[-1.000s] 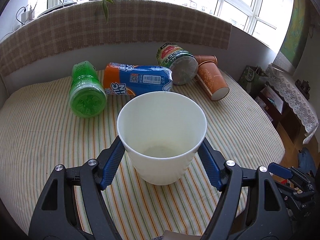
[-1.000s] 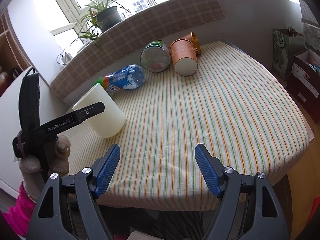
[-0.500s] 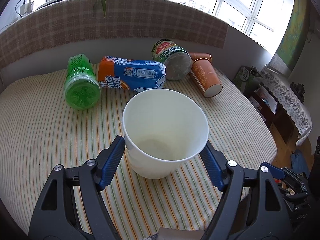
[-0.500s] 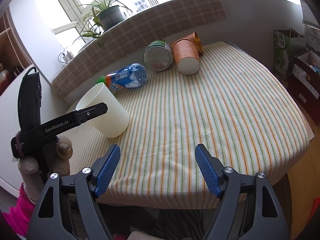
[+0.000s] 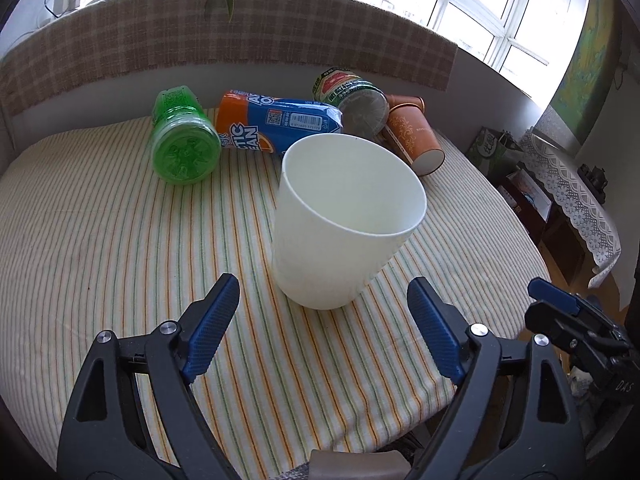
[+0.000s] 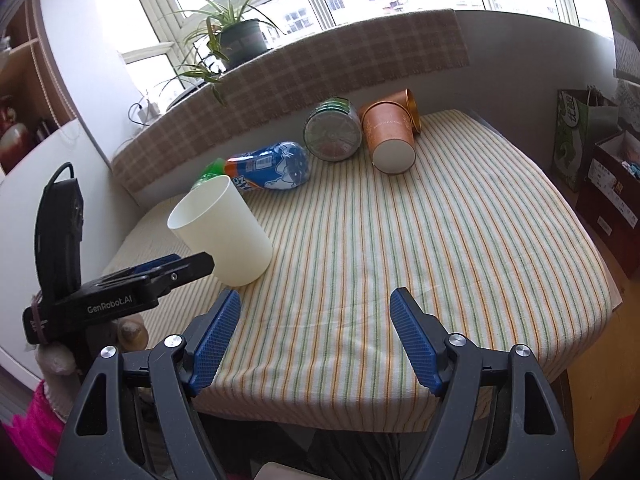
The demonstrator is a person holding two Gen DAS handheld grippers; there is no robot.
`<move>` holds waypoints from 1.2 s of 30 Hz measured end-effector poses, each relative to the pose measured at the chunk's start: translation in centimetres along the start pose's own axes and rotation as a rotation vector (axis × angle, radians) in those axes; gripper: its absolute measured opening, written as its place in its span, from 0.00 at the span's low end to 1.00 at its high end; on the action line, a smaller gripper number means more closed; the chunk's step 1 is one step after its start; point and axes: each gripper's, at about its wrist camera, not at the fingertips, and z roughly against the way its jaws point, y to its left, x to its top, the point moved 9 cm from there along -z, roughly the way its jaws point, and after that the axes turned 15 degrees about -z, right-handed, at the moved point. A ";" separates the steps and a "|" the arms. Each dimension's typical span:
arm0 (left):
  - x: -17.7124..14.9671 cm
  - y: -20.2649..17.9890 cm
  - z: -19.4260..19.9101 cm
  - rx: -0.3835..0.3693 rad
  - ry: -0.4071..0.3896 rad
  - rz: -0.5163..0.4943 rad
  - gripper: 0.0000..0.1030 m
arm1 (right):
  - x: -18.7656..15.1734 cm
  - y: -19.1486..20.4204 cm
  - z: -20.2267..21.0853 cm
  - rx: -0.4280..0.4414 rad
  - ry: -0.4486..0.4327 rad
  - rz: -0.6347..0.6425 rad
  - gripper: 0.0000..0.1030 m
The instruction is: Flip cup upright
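White plastic cup [image 5: 347,220] is standing mouth-up on the striped tablecloth [image 5: 100,240] now, and the big change is that the left gripper [image 5: 322,332] has let go. Half a second back its blue pads were pressed against the cup's sides; now both fingers are spread wide and pulled back, with the cup sitting free just ahead of them, nothing touching it. From the right wrist view the cup [image 6: 224,228] looks tilted, but I'd put that down to lens warp, since its base seems flat on the cloth. So I'd call the flip basically done, assuming this is the cup meant.

The right gripper [image 6: 316,340] hovers over the near edge of the table with its jaws apart and nothing between them. It hasn't shifted at all across these shots.

As for containers: the white cup looks empty, just bare inside. Behind it, all lying on their sides along the back wall, are a green bottle [image 5: 182,140], a blue and orange bottle [image 5: 276,124], a can with a green label [image 5: 352,96] and an orange paper cup [image 5: 416,140] with what looks like another nested behind it. Can't tell whether the bottles or the can hold anything.
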 end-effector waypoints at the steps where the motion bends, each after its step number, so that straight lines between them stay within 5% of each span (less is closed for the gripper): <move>1: -0.2 0.2 0.6 0.014 -0.017 0.003 0.86 | 0.2 0.4 0.0 -0.005 -0.015 0.016 0.75; 9: 0.6 2.0 8.2 0.256 -0.251 -0.004 0.86 | 2.2 3.9 1.1 -0.052 -0.193 0.178 0.75; 17: 1.5 3.5 14.1 0.426 -0.425 0.024 0.99 | 3.3 5.8 2.1 -0.090 -0.346 0.240 0.80; 36: 1.6 3.2 15.6 0.481 -0.439 0.009 1.00 | 3.7 5.8 2.4 -0.092 -0.377 0.199 0.84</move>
